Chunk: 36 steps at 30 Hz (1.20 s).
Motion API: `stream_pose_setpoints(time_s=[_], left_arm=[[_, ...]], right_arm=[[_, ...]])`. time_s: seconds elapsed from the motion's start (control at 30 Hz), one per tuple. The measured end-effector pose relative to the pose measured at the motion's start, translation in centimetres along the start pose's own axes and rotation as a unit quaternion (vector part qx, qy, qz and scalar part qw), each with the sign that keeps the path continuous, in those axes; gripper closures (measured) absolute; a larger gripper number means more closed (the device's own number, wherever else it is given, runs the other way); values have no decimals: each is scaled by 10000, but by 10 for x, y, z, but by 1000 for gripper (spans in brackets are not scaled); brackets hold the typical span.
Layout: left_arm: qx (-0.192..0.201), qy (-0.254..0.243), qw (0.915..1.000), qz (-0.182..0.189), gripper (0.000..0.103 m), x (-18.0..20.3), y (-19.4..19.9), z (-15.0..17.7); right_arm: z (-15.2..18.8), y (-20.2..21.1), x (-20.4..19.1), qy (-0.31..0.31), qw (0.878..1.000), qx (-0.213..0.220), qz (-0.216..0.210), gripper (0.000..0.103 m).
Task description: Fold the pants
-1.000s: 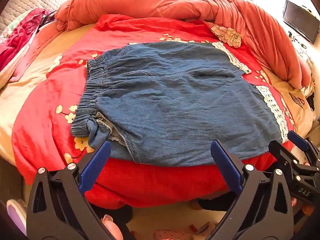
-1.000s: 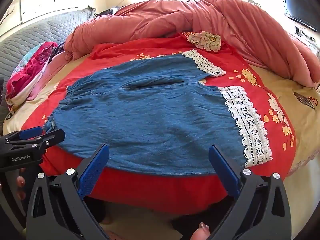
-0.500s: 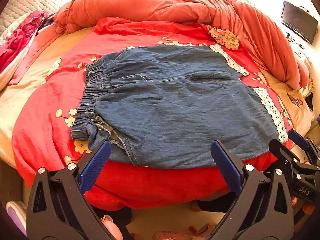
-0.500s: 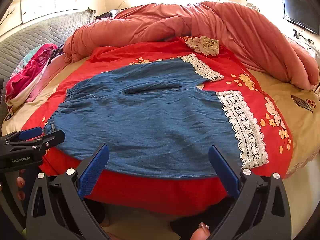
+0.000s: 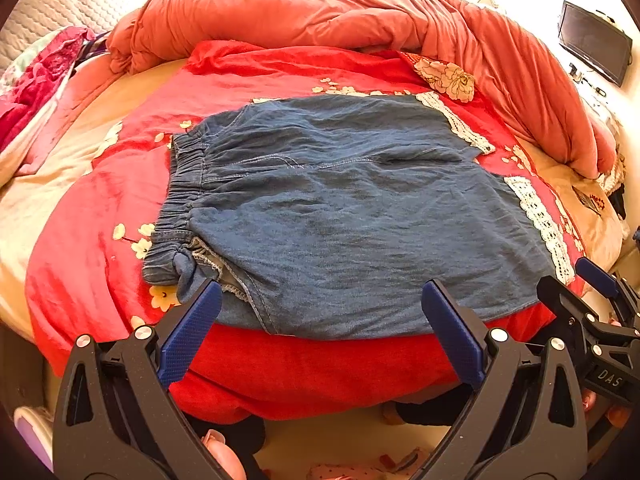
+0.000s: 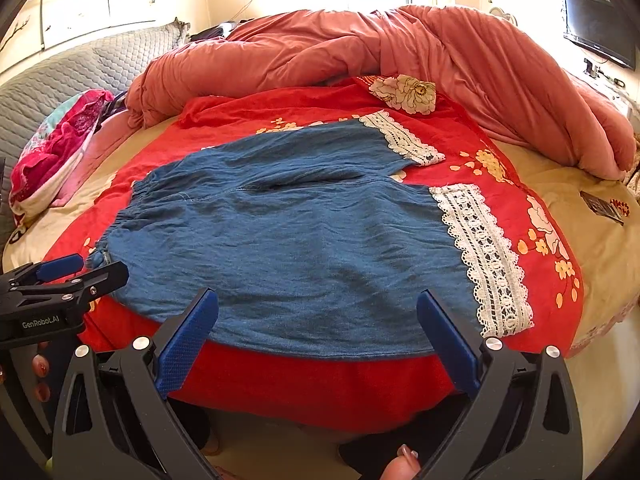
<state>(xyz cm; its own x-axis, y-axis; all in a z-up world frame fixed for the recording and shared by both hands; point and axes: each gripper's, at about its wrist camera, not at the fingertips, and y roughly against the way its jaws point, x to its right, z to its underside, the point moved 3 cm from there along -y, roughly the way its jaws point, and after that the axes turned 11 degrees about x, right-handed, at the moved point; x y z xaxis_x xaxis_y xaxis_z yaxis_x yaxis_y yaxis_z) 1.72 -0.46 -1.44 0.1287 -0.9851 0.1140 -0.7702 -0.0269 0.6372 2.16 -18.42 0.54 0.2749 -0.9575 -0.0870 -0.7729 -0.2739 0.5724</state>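
Blue denim pants with white lace hems lie spread flat on a red floral blanket, elastic waistband to the left, legs to the right. They also show in the right wrist view. My left gripper is open and empty, just short of the near edge by the waistband corner. My right gripper is open and empty, short of the near edge by the leg hem. Each gripper shows in the other's view: the right one and the left one.
A bunched coral duvet runs along the far side of the bed. A pink patterned cloth pile lies at the far left by a grey quilted headboard. A wall screen hangs at the right. The blanket's front edge drops to the floor.
Both grippers have pulled back and tilted slightly, so the pants sit a little farther away in both views. The pants have not moved. Both grippers stay open.
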Motion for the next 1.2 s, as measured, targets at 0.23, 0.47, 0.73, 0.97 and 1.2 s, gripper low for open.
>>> stream_pose_setpoints(time_s=[0.23, 0.47, 0.73, 0.97, 1.2], left_arm=[[2, -8, 10000, -5, 9, -1, 1, 0], [-11, -8, 10000, -15, 9, 0, 1, 0], [16, -14, 10000, -13, 9, 0, 2, -2], [25, -27, 10000, -16, 9, 0, 2, -4], [24, -27, 10000, -30, 9, 0, 2, -4]], right_arm=[[0, 0, 0, -15, 10000, -2, -23, 4], [1, 0, 0, -21, 10000, -13, -14, 4], [-1, 1, 2, -75, 10000, 35, -7, 4], [-2, 2, 1, -78, 10000, 32, -6, 4], [-3, 1, -2, -64, 10000, 29, -28, 4]])
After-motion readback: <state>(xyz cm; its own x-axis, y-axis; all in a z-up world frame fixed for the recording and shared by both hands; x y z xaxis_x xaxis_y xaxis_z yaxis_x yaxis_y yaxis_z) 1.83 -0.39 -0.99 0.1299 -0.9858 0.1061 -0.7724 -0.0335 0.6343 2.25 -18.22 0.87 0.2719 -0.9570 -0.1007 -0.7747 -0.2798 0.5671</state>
